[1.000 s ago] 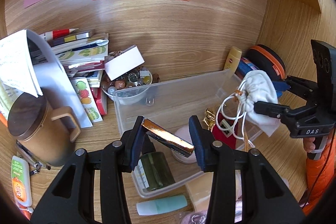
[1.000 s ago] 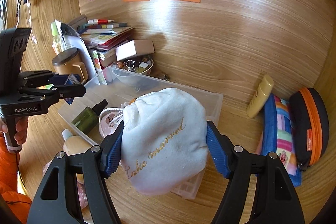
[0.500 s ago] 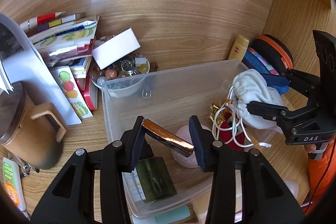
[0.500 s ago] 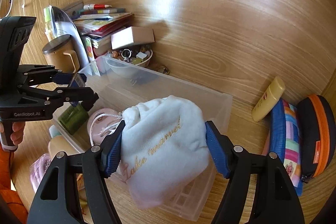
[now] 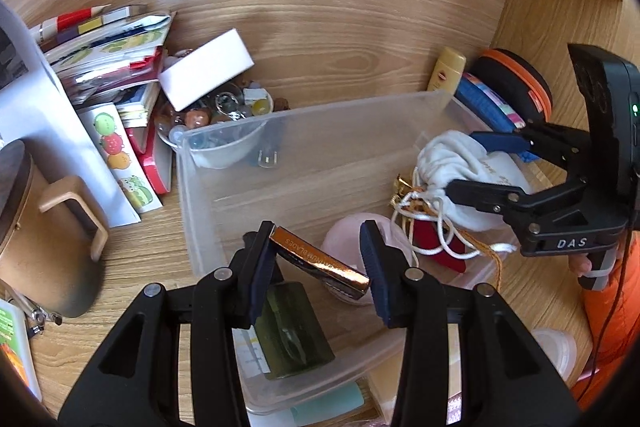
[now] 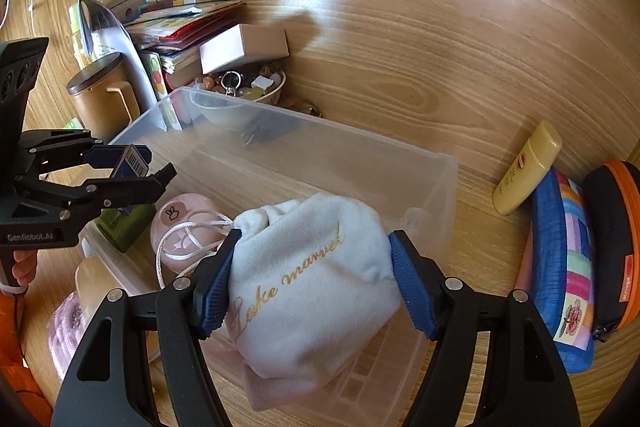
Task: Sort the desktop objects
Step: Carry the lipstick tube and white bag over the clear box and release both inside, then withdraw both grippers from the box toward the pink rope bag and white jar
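Observation:
A clear plastic bin [image 5: 304, 131] [image 6: 360, 147] stands on the wooden desk. My left gripper [image 5: 316, 263] is shut on a small flat box with a shiny copper edge [image 5: 320, 259], held over the bin's near left part; the same gripper [image 6: 132, 171] appears at the left of the right wrist view. My right gripper [image 6: 316, 279] is shut on a white drawstring pouch with gold lettering [image 6: 316, 267] [image 5: 452, 163], low over the bin's right end. Inside the bin lie a green bottle [image 5: 292, 331], a pink round case [image 6: 184, 227] and a red item with gold cord [image 5: 440, 239].
A brown lidded mug [image 5: 36, 239], a pile of booklets [image 5: 112, 55], a white box [image 5: 208, 67] on a bowl of beads [image 5: 216, 115] stand left and behind. A yellow tube [image 6: 528, 167], a striped pouch [image 6: 568, 267] and a black-orange case [image 6: 616, 239] lie right.
Both grippers have come lower and closer to the bin, each keeping hold of its item. The pouch now hangs just inside the bin's right end.

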`<state>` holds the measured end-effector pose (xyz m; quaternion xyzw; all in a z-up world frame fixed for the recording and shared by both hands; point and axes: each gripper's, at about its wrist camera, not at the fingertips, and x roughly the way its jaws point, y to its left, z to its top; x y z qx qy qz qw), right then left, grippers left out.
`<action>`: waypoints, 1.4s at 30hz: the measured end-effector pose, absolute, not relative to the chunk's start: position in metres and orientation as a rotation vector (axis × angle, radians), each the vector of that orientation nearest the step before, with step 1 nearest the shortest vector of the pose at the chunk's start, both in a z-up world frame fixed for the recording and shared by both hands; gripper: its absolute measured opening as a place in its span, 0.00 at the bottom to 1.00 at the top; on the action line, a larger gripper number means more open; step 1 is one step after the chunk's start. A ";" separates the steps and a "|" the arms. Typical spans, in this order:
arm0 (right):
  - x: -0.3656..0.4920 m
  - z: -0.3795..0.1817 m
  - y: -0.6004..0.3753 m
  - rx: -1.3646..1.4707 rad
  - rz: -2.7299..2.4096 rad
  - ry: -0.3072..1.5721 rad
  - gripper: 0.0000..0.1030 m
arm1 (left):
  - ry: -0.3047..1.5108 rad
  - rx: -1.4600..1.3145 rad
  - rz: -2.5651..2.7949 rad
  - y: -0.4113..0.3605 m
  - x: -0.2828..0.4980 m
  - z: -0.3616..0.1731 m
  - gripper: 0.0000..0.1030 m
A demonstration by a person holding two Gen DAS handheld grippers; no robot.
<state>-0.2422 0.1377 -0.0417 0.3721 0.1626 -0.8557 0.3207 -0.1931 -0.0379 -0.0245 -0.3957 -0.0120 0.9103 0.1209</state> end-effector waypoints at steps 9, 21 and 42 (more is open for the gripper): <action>-0.238 -0.046 0.133 0.976 -2.254 0.447 0.70 | 0.032 -1.155 2.646 -0.028 -0.192 -0.028 0.41; -0.236 -0.049 0.127 0.987 -2.250 0.486 0.76 | 0.042 -1.154 2.664 -0.028 -0.192 -0.027 0.49; -0.206 -0.017 0.144 0.960 -2.322 0.506 0.83 | 0.071 -1.015 2.770 -0.028 -0.161 0.006 0.89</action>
